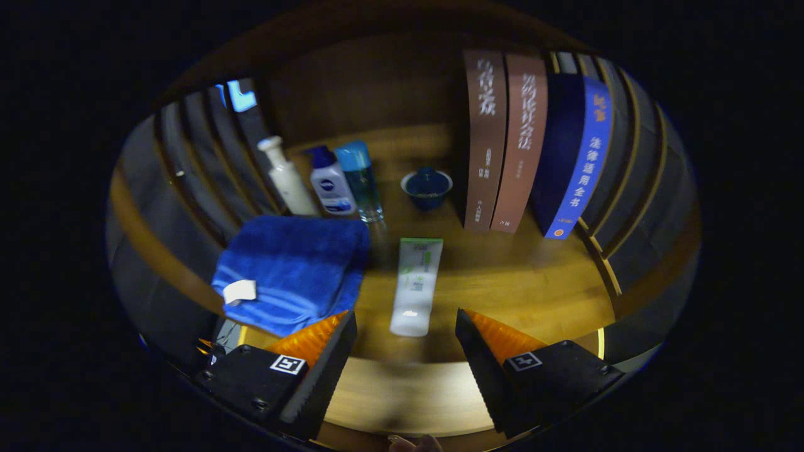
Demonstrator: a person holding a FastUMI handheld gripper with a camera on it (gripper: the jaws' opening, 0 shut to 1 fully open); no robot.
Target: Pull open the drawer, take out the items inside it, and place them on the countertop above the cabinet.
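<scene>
Between the spread fingers point(406, 333), which hold nothing, a white tube point(416, 286) lies flat on the wooden counter point(527, 282), its near end just ahead of the tips. A folded blue towel point(295, 270) lies left; three bottles point(330, 182), a small blue cup point(427, 187) and upright books point(521, 138) stand farther back. Dim light blurs the far wall.

The gripper view looks forward and slightly down along its spread fingers point(405, 361), from close over the countertop's point(534, 282) front edge toward its back.
</scene>
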